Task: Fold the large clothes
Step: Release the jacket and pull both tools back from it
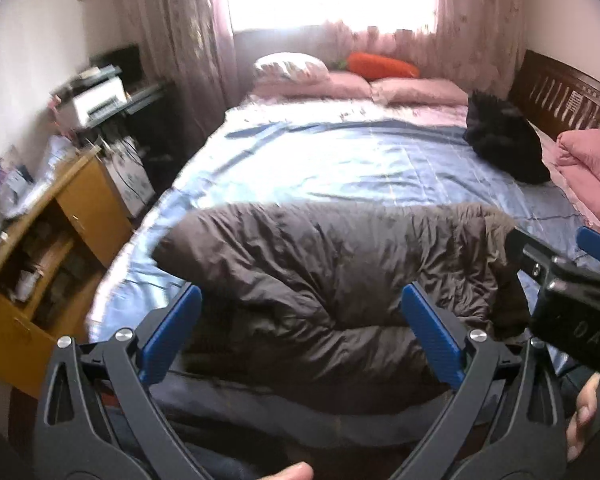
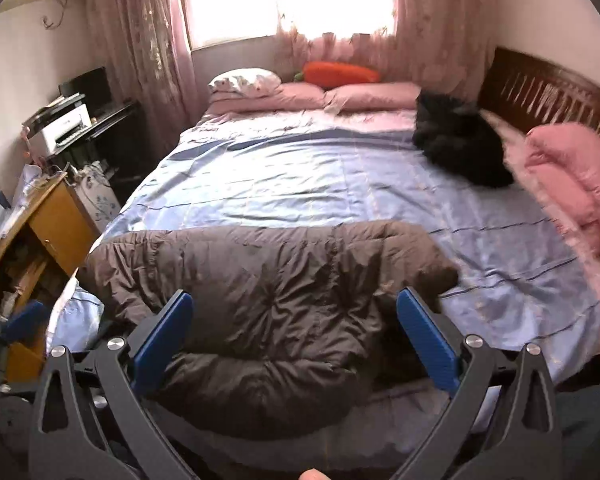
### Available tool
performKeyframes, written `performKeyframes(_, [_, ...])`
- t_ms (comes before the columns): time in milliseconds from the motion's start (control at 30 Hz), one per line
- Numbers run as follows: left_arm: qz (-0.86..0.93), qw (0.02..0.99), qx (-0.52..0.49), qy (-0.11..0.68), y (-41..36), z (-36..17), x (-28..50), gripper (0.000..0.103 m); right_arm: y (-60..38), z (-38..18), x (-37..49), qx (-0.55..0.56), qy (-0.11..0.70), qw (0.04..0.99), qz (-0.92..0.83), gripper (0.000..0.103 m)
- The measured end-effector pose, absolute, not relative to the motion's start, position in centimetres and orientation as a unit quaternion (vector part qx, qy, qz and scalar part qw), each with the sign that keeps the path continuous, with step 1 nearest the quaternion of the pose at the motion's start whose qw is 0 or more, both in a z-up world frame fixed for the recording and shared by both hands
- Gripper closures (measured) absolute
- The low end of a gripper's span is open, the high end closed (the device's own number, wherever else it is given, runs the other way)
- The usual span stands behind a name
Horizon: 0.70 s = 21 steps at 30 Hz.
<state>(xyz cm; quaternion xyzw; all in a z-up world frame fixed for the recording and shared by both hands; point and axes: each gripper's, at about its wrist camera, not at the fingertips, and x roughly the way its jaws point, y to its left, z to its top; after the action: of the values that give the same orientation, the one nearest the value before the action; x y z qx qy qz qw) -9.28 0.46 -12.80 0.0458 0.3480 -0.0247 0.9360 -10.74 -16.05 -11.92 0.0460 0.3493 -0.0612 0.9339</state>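
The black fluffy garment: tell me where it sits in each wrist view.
Left wrist: black fluffy garment lies upper right on the bed, just left of the wooden headboard.
Right wrist: it lies upper right, nearer the picture's middle.
Shared landmark: the orange pillow under the window.

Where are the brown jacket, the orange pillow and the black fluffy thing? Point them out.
brown jacket [image 2: 268, 300], right wrist view, middle of its quilted body.
orange pillow [image 2: 342, 73], right wrist view, its middle.
black fluffy thing [image 1: 504, 140], left wrist view, its centre.
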Motion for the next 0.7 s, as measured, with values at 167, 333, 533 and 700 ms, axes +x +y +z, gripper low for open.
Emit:
performKeyframes(167, [-0.031, 0.952, 0.039, 0.303, 1.0, -8.2, -14.1, 0.002, -15.7, -7.8, -15.1, 0.049, 0.321, 0.943, -0.073, 0.001])
performKeyframes(333, [-0.039, 0.962, 0.055, 0.265, 0.6, -5.2, -18.4, 0.002, -15.3, -5.0, -18.6, 0.050, 0.301, 0.949, -0.076, 0.001])
performKeyframes(533, [-0.033, 0.964, 0.070, 0.256, 0.6, -3.9, -21.8, 0.002, -13.7, -2.9, -22.7, 0.045, 0.276, 0.957, -0.072, 0.001])
performKeyframes(700, [-0.031, 0.968, 0.068, 0.241, 1.0, -2.8, -23.9, 0.002, -12.5, -1.3, -25.5, 0.034, 0.252, 0.966, -0.056, 0.001])
